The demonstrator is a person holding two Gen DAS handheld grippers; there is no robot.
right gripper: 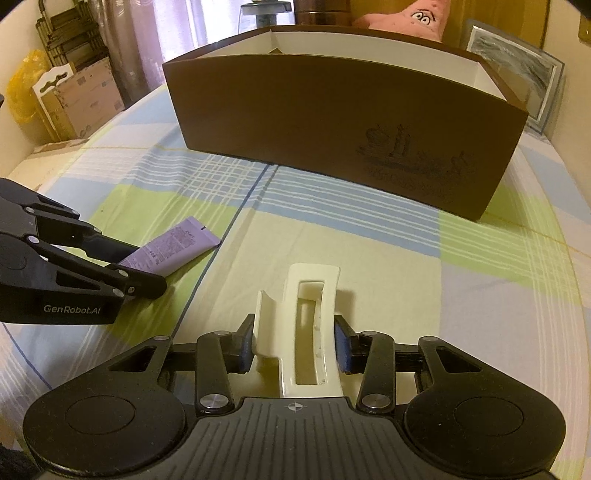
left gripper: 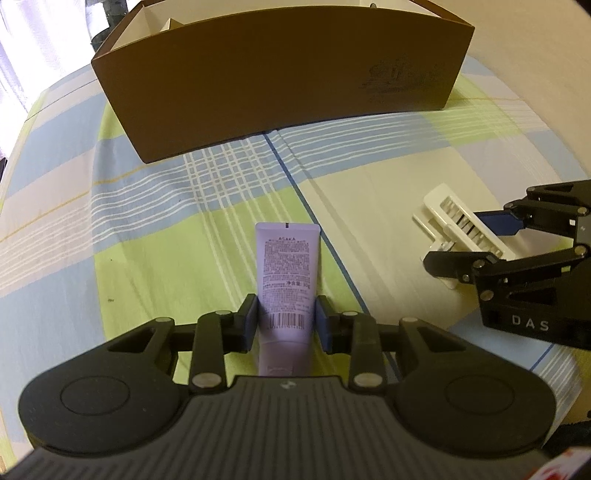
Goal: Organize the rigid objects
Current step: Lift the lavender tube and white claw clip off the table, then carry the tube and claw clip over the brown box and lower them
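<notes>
1. Nearest my left camera, my left claw (left gripper: 286,321) was clamped on a lilac plastic squeeze tube with small printed text and a barcode (left gripper: 286,273), its blue pads (left gripper: 250,325) pressed against the tube's two sides near the cap end.
2. The tube lay flat on the worktop covered with a green, blue and cream checked cloth (left gripper: 147,236), its crimped end pointing toward the box.
3. Nearest my right camera, my right claw (right gripper: 295,347) was closed on a cream-white plastic hair clip with a slotted back (right gripper: 310,317), one pad (right gripper: 341,347) on the clip's right edge and the other on its curved left wing.
4. The clip rested on the cloth, and in the left view I saw its white teeth facing the claw's fingers (left gripper: 498,225).
5. A brown cardboard box with a white inside and a faint dark drawing on its front wall (right gripper: 332,122) stood open-topped farther back on the worktop, well apart from both items.
6. Inside it I saw a white divider; what the compartments held I could not tell.
7. Beyond the box were a pink plush starfish toy (right gripper: 417,14), a framed picture (right gripper: 517,70) and stacked cardboard cartons (right gripper: 81,99).
</notes>
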